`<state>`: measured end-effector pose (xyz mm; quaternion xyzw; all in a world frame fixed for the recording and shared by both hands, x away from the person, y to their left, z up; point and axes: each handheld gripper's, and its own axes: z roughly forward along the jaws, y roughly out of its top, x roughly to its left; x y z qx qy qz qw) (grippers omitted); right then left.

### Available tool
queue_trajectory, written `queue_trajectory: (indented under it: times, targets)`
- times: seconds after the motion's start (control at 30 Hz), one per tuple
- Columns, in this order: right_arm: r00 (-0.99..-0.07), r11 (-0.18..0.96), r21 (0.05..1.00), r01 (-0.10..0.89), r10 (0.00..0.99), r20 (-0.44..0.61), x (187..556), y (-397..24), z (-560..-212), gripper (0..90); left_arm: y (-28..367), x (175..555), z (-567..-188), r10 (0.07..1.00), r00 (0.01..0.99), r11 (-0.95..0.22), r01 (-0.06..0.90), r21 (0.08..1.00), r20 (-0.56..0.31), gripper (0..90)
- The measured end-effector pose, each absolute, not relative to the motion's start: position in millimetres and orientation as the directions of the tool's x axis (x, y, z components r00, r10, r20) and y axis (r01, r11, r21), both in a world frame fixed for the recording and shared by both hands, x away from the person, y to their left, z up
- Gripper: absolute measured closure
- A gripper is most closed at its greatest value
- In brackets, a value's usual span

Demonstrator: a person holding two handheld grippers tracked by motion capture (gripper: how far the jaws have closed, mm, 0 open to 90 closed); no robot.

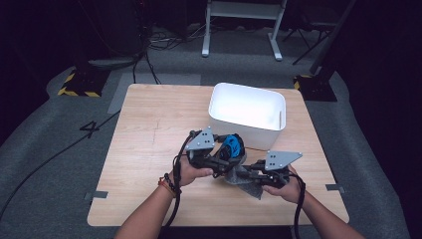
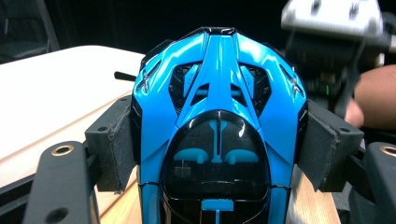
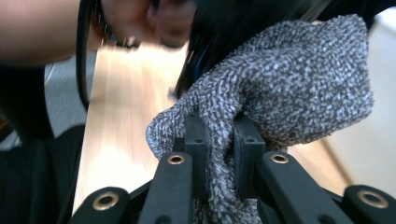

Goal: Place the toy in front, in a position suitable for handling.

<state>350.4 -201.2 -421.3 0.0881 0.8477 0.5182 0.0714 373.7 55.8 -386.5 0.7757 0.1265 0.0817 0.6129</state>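
Note:
A glossy blue and black toy car (image 2: pixel 218 121) sits between the padded jaws of my left gripper (image 2: pixel 219 144), which is shut on its two sides. In the high view the toy car (image 1: pixel 232 146) is held up just in front of the white bin, with my left gripper (image 1: pixel 230 155) around it. A grey knitted cloth (image 3: pixel 280 93) is pinched between the jaws of my right gripper (image 3: pixel 223 140), which is shut on it. The cloth (image 1: pixel 245 180) hangs below and against the underside of the car, with my right gripper (image 1: pixel 249 174) to the car's right.
A white rectangular bin (image 1: pixel 247 115) stands on the wooden table (image 1: pixel 149 129) just beyond the grippers. Open tabletop lies to the left. Cables and stand legs sit on the dark floor beyond the table. The other hand (image 3: pixel 70 28) and its gripper are close in the right gripper view.

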Motion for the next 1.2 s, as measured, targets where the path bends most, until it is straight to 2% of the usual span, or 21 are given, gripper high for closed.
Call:
queue_trajectory:
  times: [0.23,0.53,0.8,1.2]
  targets:
    - [-0.986,0.553,0.827,0.101,0.165,0.010,348,-175,-451,79.4,61,370,-378,0.296,0.955,-0.174,0.085,0.981,-0.030,24.3]
    - [-0.982,0.593,0.796,0.122,0.189,0.010,358,-163,-464,79.1,61,361,-369,0.238,0.970,-0.117,0.072,0.991,-0.043,24.3]
    - [-0.960,0.503,0.853,0.140,0.279,-0.007,367,-183,-449,79.1,54,364,-382,0.232,0.971,-0.175,0.091,0.980,-0.049,24.3]
    - [-0.931,0.385,0.906,0.175,0.365,0.025,377,-223,-428,79.2,55,376,-403,0.291,0.956,-0.264,0.123,0.957,-0.043,24.3]
